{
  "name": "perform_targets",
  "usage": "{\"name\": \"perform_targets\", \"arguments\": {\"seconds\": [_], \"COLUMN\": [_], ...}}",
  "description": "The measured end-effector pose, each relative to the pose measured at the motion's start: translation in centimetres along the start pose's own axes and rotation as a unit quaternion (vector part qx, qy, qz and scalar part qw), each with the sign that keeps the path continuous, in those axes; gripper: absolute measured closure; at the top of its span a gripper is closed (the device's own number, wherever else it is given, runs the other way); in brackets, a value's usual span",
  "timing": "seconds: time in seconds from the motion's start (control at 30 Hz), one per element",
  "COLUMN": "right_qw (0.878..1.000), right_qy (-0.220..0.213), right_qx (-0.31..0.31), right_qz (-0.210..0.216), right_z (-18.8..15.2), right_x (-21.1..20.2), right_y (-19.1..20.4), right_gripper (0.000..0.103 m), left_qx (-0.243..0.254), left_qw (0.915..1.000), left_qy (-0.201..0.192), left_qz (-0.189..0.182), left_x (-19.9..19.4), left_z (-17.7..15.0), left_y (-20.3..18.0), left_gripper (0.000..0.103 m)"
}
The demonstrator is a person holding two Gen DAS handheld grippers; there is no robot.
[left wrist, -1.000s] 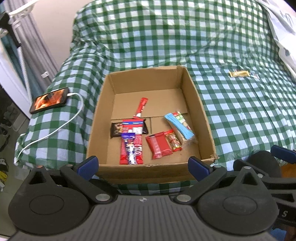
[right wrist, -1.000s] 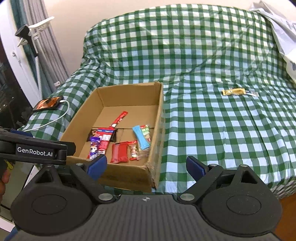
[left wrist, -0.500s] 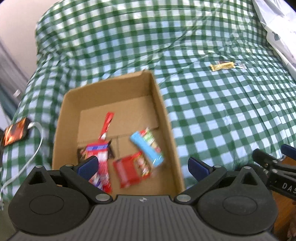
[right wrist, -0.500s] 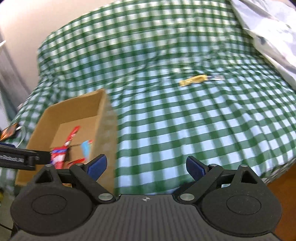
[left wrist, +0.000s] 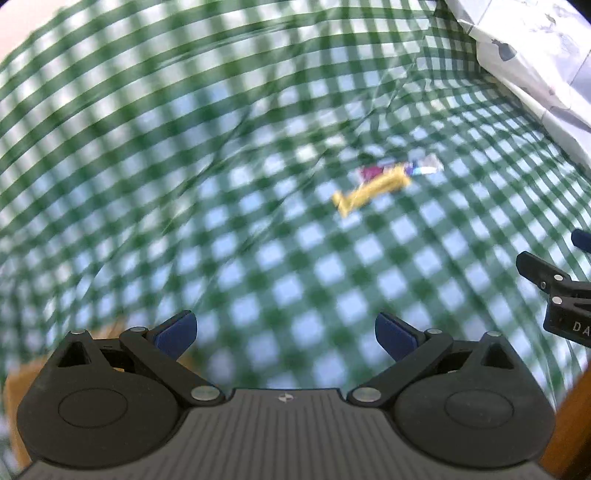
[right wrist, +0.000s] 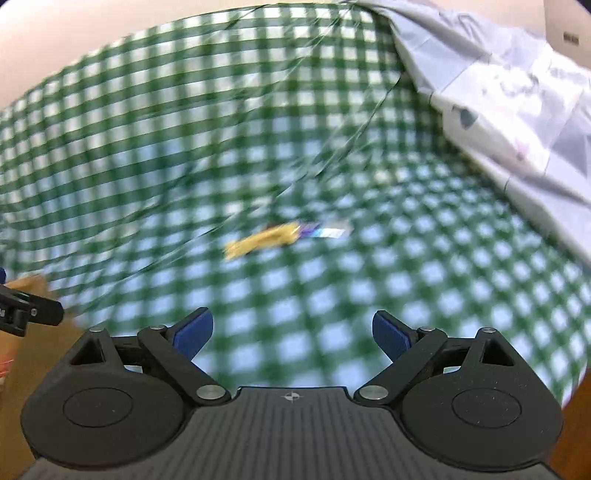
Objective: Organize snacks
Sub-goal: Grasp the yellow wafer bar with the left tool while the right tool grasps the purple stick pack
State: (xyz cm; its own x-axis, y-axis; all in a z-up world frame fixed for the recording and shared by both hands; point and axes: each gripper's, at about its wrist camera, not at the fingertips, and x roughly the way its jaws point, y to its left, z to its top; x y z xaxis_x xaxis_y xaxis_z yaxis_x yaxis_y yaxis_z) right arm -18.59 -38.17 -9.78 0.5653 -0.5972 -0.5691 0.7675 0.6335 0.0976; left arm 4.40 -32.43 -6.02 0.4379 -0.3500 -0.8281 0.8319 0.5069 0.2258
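Open checked bed (right wrist: 332, 295) surrounds the yellow snack bar (right wrist: 264, 240) on every side; a pale quilt (right wrist: 517, 110) crowds the far right.

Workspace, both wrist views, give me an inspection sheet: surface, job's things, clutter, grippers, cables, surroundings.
Surface: green checked bedspread, creased, blurred by motion.
Job's things: yellow snack bar with a shiny wrapper end, lying loose on the bedspread; cardboard box corner at the right view's left edge.
Clutter: pale patterned bedding at upper right.
Grippers: left gripper and right gripper, jaws open, empty.
Cables: nothing seen.
Surroundings: pale wall.
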Motion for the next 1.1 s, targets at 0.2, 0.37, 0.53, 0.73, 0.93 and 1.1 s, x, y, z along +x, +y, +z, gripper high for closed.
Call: {"name": "perform_targets", "arguments": {"seconds": [0.2,0.37,0.53,0.73,0.93,1.1], "right_qw": [0.996,0.990,0.980,0.967,0.959,0.966], "right_qy": [0.004,0.022,0.041,0.039,0.053,0.030], "right_qx": [-0.084,-0.134,-0.182,-0.232,-0.233,-0.228], "right_qz": [-0.014,0.025,0.068,0.100,0.151,0.116], "right_z": [2.8,3.8,4.9,6.2,7.2,4.3], "right_x": [12.5,20.9,26.6,29.8,30.8,27.3], "right_y": [-2.4,-3.3,-2.5,-0.8,0.2,1.0], "right_gripper": [0.009,0.009,0.009,0.007,0.045,0.079], "left_qx": [0.074,0.116,0.143,0.161,0.084,0.013], "left_qw": [0.9971,0.9924,0.9877,0.9840,0.9866,0.9877], "left_qy": [-0.015,-0.003,0.018,0.022,0.041,0.049], "left_qz": [-0.006,-0.041,-0.060,-0.073,-0.134,-0.148], "left_x": [10.5,17.5,22.0,24.0,23.5,20.8], "left_z": [6.4,9.6,11.6,12.6,12.9,10.0], "left_y": [-3.4,-5.6,-7.7,-8.1,-5.7,-2.9], "left_gripper": [0.000,0.000,0.000,0.001,0.091,0.091]}}
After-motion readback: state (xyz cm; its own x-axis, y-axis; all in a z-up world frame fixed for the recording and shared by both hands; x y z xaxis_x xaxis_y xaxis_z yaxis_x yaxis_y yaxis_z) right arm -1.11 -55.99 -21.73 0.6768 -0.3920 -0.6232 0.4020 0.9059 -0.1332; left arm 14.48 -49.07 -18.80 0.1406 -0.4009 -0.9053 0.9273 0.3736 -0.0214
